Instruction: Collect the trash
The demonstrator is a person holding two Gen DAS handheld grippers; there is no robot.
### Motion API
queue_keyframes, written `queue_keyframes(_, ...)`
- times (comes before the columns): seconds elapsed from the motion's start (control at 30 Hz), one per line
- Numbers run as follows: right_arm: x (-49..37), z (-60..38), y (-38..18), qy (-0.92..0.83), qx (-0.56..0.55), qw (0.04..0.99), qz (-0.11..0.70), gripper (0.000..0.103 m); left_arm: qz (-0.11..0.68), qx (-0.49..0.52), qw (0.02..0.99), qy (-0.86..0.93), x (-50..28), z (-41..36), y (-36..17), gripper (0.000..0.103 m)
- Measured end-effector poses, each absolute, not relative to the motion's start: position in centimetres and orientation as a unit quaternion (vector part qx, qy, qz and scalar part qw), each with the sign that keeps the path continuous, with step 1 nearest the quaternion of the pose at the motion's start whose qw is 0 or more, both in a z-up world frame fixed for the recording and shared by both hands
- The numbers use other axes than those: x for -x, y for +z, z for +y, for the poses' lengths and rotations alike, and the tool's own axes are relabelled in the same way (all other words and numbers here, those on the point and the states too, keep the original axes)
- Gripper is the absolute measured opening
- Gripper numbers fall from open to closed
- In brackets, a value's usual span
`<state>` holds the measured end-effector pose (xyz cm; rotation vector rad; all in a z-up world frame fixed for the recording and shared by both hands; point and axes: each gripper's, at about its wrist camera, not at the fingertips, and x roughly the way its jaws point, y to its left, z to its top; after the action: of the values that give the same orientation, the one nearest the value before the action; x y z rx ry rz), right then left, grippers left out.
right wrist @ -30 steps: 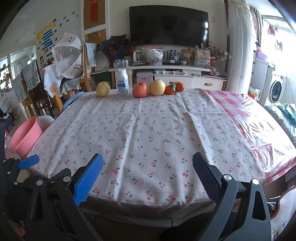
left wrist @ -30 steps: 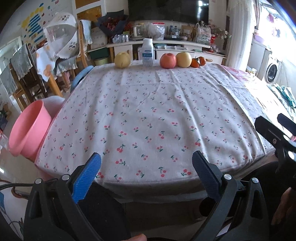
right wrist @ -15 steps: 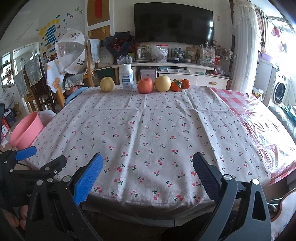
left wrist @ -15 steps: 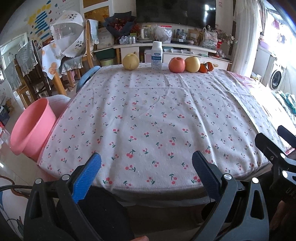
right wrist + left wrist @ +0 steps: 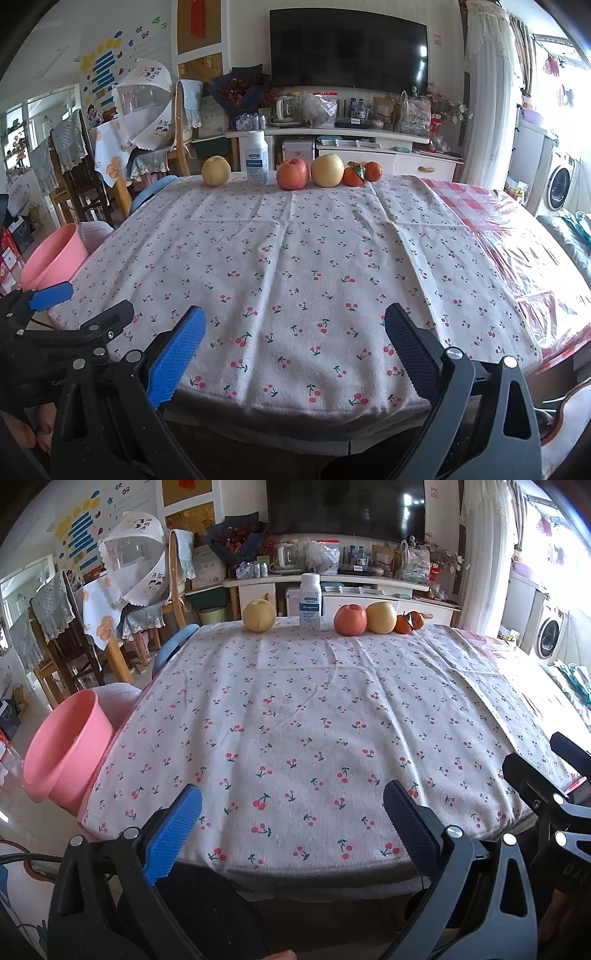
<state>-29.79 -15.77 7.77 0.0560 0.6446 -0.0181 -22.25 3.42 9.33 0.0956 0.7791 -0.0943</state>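
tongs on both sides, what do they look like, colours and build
Both tongs look alike: the left tongs and right tongs have black plastic frames with triangular cut-outs and silver screw heads. Each has one bright blue ribbed pad and one dark navy ribbed pad. A thin black cable runs off beside the left one.

Both wrist cameras sit low at the near edge of the desk [image 5: 295, 709], looking along it toward the bottle [image 5: 310, 602] at the far edge. The left view sits left of the right view. Both share the desk, bottle [image 5: 256, 158] and bucket [image 5: 66, 753].
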Motion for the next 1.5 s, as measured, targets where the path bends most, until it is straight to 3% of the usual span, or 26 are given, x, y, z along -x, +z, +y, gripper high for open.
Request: queue_keyframes(1.5, 25.1, -16.4, 6.5, 0.004, -0.033, 0.944, 0.329, 0.096, 0.37, -0.045, 0.926, -0.062, 17.2, 1.4, 9.0, 0.099)
